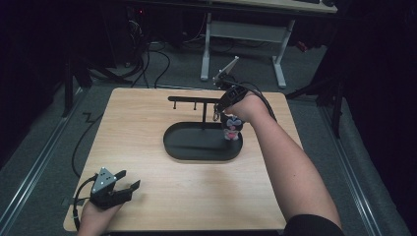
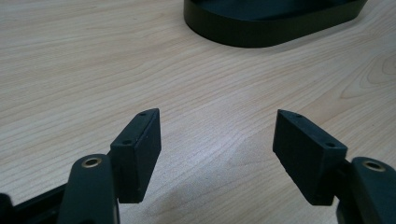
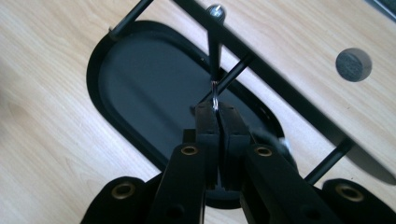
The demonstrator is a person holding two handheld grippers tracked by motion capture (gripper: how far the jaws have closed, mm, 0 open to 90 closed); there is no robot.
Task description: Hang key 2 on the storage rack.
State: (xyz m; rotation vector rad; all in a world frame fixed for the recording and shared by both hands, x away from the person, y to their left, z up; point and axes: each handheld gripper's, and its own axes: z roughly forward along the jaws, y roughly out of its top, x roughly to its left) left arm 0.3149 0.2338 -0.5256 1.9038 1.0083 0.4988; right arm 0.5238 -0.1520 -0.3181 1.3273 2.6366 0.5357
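Observation:
A black hanger rack (image 1: 194, 100) rises from a black oval tray (image 1: 169, 143) at the middle of the wooden table. My right gripper (image 1: 217, 114) is shut on the metal ring (image 3: 215, 97) of a keychain, right at the rack's crossbar (image 3: 280, 79) and one of its pegs (image 3: 214, 46). A small white, pink and black plush toy (image 1: 232, 129) hangs from that keychain over the tray's right end. My left gripper (image 1: 129, 179) rests at the table's near left corner, open and with nothing between its jaws (image 2: 217, 140). It is well away from the tray (image 2: 261, 28).
A round grey cap (image 3: 353, 64) sits in the tabletop beyond the rack. Bare wood lies all around the tray. Behind the table a white desk frame (image 1: 243, 37) and cables (image 1: 147, 64) stand on the grey floor.

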